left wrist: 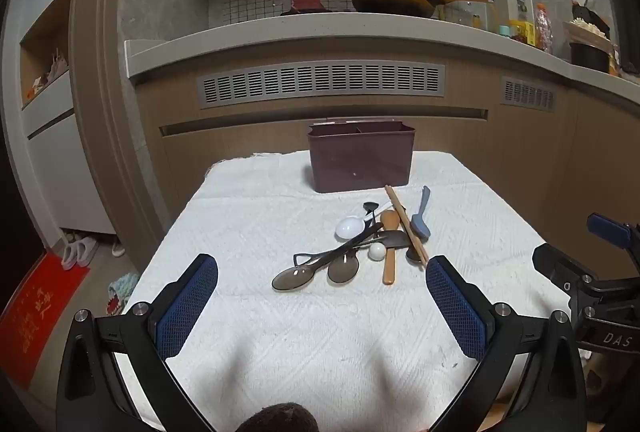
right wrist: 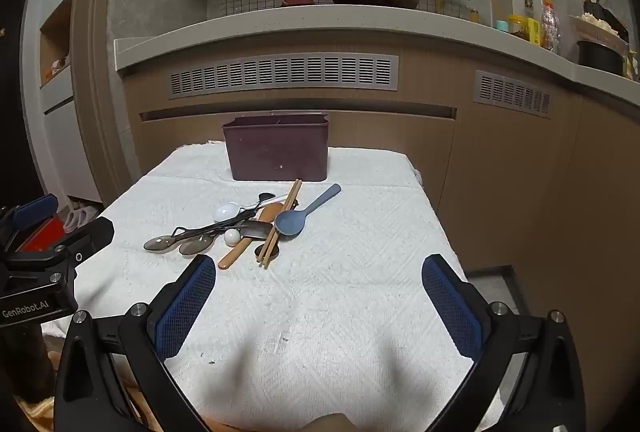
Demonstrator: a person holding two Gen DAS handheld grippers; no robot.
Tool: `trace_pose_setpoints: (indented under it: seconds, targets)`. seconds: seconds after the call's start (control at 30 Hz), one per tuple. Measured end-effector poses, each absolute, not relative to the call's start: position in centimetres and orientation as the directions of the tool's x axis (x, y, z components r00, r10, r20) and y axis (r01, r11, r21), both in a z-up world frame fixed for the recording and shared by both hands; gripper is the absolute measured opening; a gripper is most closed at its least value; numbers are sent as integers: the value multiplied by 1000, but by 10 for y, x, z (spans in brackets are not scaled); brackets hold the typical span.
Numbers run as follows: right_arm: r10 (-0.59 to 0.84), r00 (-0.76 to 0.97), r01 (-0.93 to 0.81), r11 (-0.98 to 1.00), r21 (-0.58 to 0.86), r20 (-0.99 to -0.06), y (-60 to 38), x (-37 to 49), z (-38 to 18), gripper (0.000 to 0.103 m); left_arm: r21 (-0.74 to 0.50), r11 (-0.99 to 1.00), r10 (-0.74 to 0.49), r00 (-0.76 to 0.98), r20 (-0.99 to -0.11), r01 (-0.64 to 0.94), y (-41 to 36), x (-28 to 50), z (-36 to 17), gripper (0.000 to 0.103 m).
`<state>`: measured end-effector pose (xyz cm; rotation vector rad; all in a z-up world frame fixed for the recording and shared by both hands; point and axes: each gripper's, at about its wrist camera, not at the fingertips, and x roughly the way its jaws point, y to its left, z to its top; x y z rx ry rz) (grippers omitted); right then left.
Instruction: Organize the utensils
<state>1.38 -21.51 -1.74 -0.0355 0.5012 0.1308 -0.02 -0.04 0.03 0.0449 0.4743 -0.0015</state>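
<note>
Both claws, left (left wrist: 322,296) and right (right wrist: 319,292), were fully open, empty, angled downward above the worktop (right wrist: 340,312). The utensil pile (left wrist: 372,244) lay just before the purple holder (left wrist: 361,156), beyond both claws.

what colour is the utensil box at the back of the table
Dark purple-brown box; shows best in the right wrist view.

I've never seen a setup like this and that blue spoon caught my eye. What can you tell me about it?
The blue spoon looks like matte plastic, dusty blue, with a round bowl and a flat handle widening at its tip. It lies on the white cloth at the right edge of the utensil pile, bowl facing up and nearer the camera, handle angled away to the right. The chopsticks lie against its bowl's left side. Neither gripper touches it.
</note>
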Motion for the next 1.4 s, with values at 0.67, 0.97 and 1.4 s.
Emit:
trace_pose_setpoints:
  seconds: [0.67,0.97,1.4]
  targets:
    - [127,863,-145,989,1,-488,-212,15,-26,103,48,999,22,883,-469,1,-2,2,-5,103]
    - [131,862,-150,989,0,-490,-211,15,-28,103,48,999,24,885,-464,-2,1,0,-6,103]
    - [122,868,-148,989,-15,-481,-211,11,-25,103,42,999,29,916,-400,-13,16,-23,8,103]
